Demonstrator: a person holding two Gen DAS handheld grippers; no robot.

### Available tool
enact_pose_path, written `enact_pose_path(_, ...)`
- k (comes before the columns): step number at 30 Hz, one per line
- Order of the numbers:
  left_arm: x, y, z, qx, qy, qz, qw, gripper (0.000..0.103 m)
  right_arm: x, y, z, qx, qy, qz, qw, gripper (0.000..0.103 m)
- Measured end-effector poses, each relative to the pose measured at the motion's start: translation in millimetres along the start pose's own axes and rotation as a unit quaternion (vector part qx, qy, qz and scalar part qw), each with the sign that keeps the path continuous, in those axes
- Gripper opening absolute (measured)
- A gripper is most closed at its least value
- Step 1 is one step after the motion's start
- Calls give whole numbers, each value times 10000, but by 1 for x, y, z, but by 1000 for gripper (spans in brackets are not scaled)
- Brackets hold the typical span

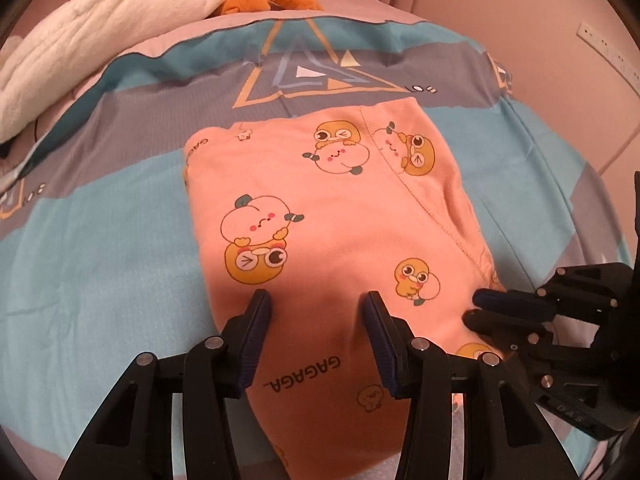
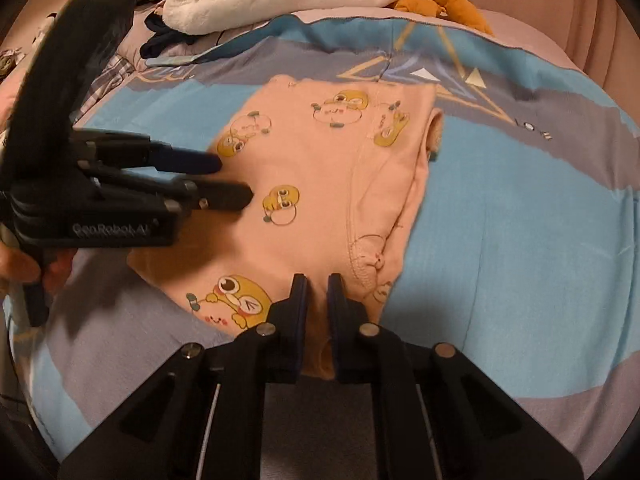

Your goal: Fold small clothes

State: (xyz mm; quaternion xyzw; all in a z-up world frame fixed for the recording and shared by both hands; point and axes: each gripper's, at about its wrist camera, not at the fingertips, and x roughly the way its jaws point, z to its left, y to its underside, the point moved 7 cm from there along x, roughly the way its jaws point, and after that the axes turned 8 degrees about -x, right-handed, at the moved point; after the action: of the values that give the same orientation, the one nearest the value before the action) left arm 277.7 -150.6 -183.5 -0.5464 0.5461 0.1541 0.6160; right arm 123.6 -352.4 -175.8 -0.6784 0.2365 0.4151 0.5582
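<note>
Left gripper (image 1: 316,306): pointed steeply downward, jaws standing partly apart, nothing visibly pressed between the pads.
Left fingers (image 1: 256,320): dark blue pads, both tips in plain sight.
Right gripper (image 2: 317,286): pointed steeply downward, jaws drawn almost together, only a narrow gap between them; whether anything was pinched there could not be told.
Right fingers (image 2: 298,300): nearly parallel.
Hand (image 2: 24,268): wrapped around the left gripper's handle, only partly in view.
</note>
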Motion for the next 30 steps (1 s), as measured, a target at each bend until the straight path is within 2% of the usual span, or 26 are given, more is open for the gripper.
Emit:
enact_pose_path(2, -3, 2, -3, 36, -65, -51, 10000, 48, -6, -2, -6, 224, -159, 15, 9996, 11)
enact_pose_path(3, -7, 5, -3, 53, -99, -80, 9999, 48, -9, -5, -7, 300, -266, -30, 9992, 16)
enact_pose_path(5, -15, 10, -5, 77, -118, -141, 9998, 48, -20, -15, -10, 393, -458, -264, 9978, 15)
enact_pose_path(11, -20, 27, -13, 253, -116, -163, 9995, 48, -16, -65, -27, 785, -457, -763, 9929, 16)
enact_pose_path(13, -16, 30, -15, 344, -159, -113, 9992, 48, 2, -83, -38, 972, -434, -695, 9919, 16)
enact_pose_path(16, -12, 34, -16, 438, -200, -90, 9988, 48, 27, -91, -48, 1179, -353, -468, 9913, 16)
enact_pose_path(19, -10, 33, -15, 394, -121, -85, 9991, 48, 62, -85, -57, 1381, -197, 80, 9902, 10)
enact_pose_path(22, -11, 31, -13, 295, -19, -73, 9995, 48, 68, -85, -61, 1535, -224, 74, 9879, 8)
enact_pose_path(26, -16, 31, -10, 119, 58, -126, 9998, 48, 51, -84, -59, 1702, -353, -111, 9847, 14)
enact_pose_path(30, -26, 32, -4, -156, 154, -144, 9997, 48, 22, -76, -56, 1728, -476, -423, 9829, 37)
